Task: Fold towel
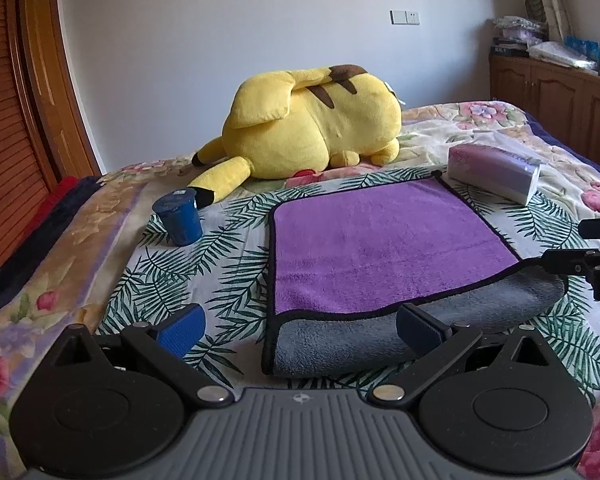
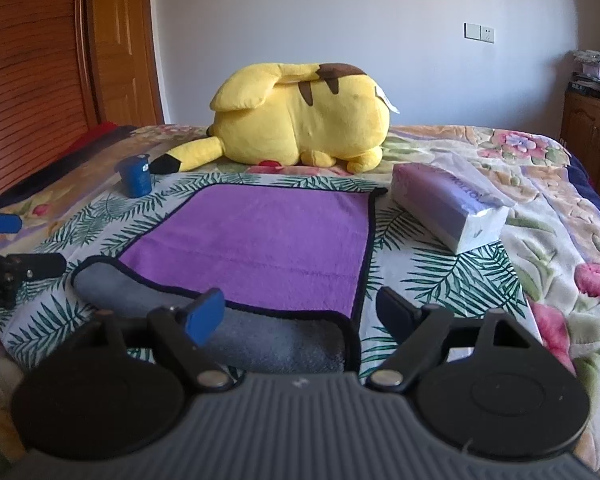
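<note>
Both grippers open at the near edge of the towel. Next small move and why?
Probably close each gripper on a near corner: the left gripper and right gripper are open, straddling the towel where its near edge already curls, grey side up. Nothing is gripped yet.

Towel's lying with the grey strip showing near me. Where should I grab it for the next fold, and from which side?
Probably the two near corners of the towel, where the grey strip bulges off the bedspread. Come in low from the near edge: left gripper and right gripper are both open, facing them.
</note>
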`<state>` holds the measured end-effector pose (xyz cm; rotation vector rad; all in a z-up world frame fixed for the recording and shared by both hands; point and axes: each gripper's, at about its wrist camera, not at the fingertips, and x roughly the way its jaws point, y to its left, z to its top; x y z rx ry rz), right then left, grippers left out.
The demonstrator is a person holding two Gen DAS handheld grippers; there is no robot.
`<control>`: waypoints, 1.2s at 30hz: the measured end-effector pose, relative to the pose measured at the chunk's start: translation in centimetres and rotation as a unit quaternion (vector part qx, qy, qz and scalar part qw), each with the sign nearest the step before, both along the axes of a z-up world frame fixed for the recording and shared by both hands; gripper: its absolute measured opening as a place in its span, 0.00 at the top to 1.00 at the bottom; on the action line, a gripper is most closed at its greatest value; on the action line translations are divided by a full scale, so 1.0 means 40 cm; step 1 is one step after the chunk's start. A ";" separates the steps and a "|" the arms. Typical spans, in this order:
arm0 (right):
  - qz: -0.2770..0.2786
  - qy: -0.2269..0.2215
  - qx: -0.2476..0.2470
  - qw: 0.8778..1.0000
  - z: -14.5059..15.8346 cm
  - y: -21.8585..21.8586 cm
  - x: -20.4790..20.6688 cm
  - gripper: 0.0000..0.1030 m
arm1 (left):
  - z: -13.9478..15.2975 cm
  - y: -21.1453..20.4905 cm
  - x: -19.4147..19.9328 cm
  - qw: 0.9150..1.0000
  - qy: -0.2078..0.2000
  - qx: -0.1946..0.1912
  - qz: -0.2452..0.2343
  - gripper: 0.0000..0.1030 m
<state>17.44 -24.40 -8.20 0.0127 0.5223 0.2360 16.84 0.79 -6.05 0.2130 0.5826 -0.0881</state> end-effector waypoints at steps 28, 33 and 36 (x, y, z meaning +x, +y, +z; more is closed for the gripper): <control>0.007 0.066 0.001 0.998 -0.071 -0.019 0.085 0.31 | -0.062 0.074 0.125 0.995 0.062 -0.076 -0.010 0.27; 0.011 0.073 0.002 0.997 -0.079 -0.018 0.092 0.32 | -0.073 0.086 0.142 0.993 0.073 -0.089 -0.015 0.40; 0.013 0.079 0.004 0.997 -0.084 -0.021 0.097 0.35 | -0.080 0.095 0.151 0.992 0.080 -0.101 -0.014 0.42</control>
